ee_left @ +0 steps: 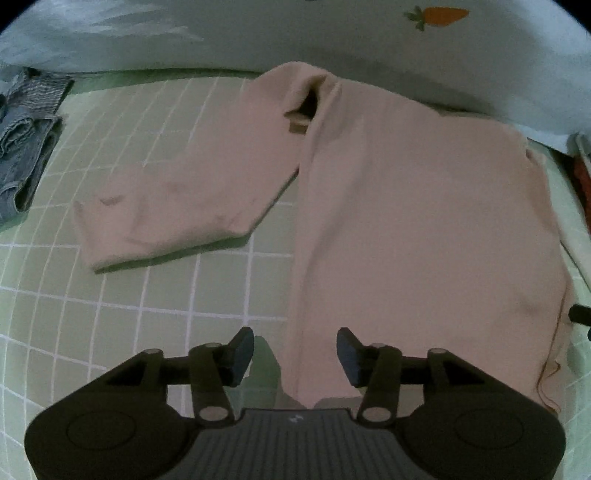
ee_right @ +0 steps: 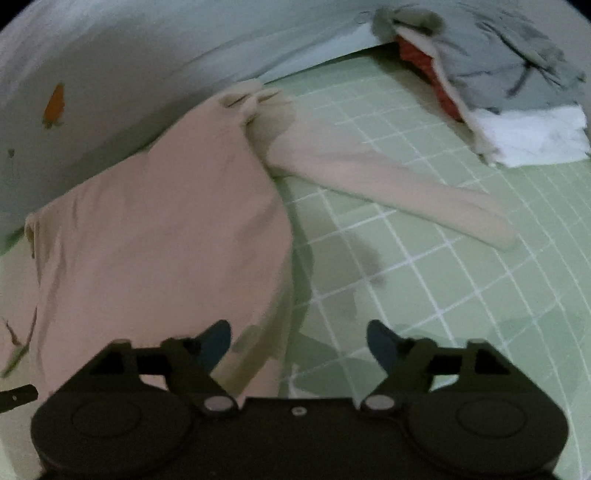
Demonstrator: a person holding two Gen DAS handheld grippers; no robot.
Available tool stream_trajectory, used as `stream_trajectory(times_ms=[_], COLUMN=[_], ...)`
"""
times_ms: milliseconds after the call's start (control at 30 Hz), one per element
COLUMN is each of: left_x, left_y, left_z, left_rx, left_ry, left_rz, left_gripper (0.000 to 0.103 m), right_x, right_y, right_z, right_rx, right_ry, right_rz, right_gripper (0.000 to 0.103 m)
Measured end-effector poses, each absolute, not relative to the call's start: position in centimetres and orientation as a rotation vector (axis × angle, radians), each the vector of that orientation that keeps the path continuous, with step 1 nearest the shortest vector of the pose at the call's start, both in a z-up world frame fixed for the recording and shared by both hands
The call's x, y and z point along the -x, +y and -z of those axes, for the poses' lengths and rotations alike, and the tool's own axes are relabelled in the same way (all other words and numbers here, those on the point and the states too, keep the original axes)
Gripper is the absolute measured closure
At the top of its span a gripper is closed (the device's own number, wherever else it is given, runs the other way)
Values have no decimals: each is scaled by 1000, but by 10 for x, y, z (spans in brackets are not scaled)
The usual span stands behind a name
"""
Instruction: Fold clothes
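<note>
A pale pink long-sleeved top [ee_left: 417, 221] lies flat on the green checked sheet [ee_left: 110, 306]. Its left sleeve [ee_left: 173, 199] spreads out to the left. In the right wrist view the same top [ee_right: 159, 229] fills the left side and its other sleeve [ee_right: 388, 181] stretches to the right. My left gripper [ee_left: 295, 356] is open and empty, just above the top's near left hem edge. My right gripper [ee_right: 299, 345] is open and empty, over the top's near right hem corner.
Folded denim and a striped garment [ee_left: 26, 136] lie at the far left. A pile of grey, red and white clothes [ee_right: 498, 92] lies at the far right. A pale blue quilt with a carrot print [ee_left: 436, 16] lies along the back.
</note>
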State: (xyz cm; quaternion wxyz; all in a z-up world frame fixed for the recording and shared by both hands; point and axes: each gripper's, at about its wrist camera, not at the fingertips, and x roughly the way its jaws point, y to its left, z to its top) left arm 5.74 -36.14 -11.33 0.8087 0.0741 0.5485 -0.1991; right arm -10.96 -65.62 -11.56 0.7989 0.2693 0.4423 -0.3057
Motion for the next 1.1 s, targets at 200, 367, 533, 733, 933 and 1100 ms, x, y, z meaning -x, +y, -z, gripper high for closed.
stream_trajectory(times_ms=[200, 367, 533, 733, 933, 1100], left_x=[-53, -48, -26, 17, 40, 48], left_y=[-359, -350, -334, -302, -275, -275], left_z=[121, 121, 108, 100, 107, 111], left_rx=[-115, -54, -28, -27, -5, -42], left_ry=[1181, 1167, 1124, 1129, 1183, 1209], left_rz=[415, 408, 415, 414, 373, 355], left_gripper=[93, 101, 101, 101, 101, 100], right_x=[90, 78, 102, 165, 202, 212], right_y=[-649, -637, -634, -626, -592, -566], right_z=[124, 127, 116, 108, 117, 124], right_rx=[-578, -505, -462, -527, -500, -417], right_ry=[978, 1032, 996, 963, 1016, 1063], right_rz=[599, 630, 646, 653, 622, 598], right_gripper=[14, 59, 95, 100, 100, 100])
